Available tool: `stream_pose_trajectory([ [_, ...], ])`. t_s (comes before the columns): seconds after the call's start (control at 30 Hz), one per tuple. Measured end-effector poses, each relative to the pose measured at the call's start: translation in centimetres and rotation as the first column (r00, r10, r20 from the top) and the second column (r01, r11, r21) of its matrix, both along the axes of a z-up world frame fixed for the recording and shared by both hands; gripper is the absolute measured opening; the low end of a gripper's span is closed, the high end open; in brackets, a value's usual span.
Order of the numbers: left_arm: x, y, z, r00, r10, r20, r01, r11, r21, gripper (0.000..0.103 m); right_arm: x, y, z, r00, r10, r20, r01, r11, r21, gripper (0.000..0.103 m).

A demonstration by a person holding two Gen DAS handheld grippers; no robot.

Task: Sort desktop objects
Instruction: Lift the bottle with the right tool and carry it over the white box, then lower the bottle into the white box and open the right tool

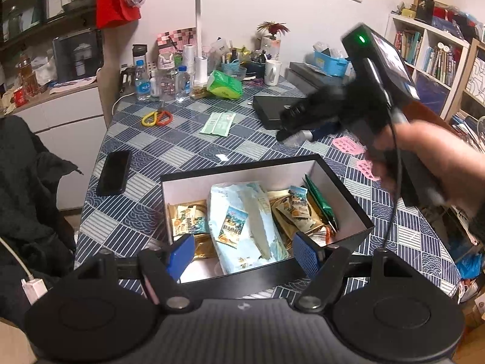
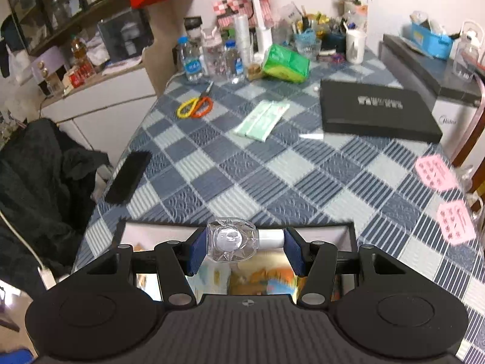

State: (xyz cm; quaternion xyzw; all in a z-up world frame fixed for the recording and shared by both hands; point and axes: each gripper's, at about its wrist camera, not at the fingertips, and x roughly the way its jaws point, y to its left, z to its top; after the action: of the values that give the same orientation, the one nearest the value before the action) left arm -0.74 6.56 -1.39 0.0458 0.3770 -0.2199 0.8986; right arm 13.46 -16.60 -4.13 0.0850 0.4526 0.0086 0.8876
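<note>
An open black box (image 1: 342,188) with white inner walls sits on the checked tablecloth and holds a pale blue pouch (image 1: 251,227) and several snack packets. My left gripper (image 1: 242,254) is open and empty just above the box's near edge. My right gripper (image 2: 242,247) is shut on a small clear bottle with a white cap (image 2: 233,239), held sideways over the same box (image 2: 348,227). In the left wrist view the right gripper (image 1: 297,133) hangs above the table behind the box, blurred.
Scissors with yellow and orange handles (image 2: 195,106), a green-white packet (image 2: 262,119), a black phone (image 2: 128,176), a flat black case (image 2: 379,112) and pink sticky notes (image 2: 435,171) lie on the table. Bottles, a lamp and cups crowd the far edge.
</note>
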Motion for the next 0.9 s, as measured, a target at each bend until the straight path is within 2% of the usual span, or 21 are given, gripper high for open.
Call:
stream_pose_trajectory([
  [0.3, -0.2, 1.0, -0.1, 1.0, 0.03, -0.007, -0.03, 1.0, 0.004, 0.085, -1.6, -0.1, -5.7, 0.993, -0.036, -0.116, 0.037, 0.999, 0.011, 0.053],
  [0.47, -0.1, 1.5, -0.2, 0.999, 0.041, -0.013, -0.041, 0.999, 0.008, 0.085, -1.8, -0.6, -7.6, 0.987, -0.058, -0.15, 0.059, 0.998, 0.002, 0.053],
  [0.77, 0.1, 2.4, -0.4, 0.998, 0.061, -0.021, -0.062, 0.998, -0.002, 0.085, -1.7, -1.7, -8.2, 0.981, -0.11, -0.16, 0.113, 0.994, 0.008, 0.054],
  [0.9, 0.3, 2.7, -0.4, 0.998, 0.061, -0.021, -0.062, 0.998, -0.007, 0.085, -1.7, -2.5, -8.3, 0.976, -0.136, -0.17, 0.143, 0.989, 0.031, 0.058],
])
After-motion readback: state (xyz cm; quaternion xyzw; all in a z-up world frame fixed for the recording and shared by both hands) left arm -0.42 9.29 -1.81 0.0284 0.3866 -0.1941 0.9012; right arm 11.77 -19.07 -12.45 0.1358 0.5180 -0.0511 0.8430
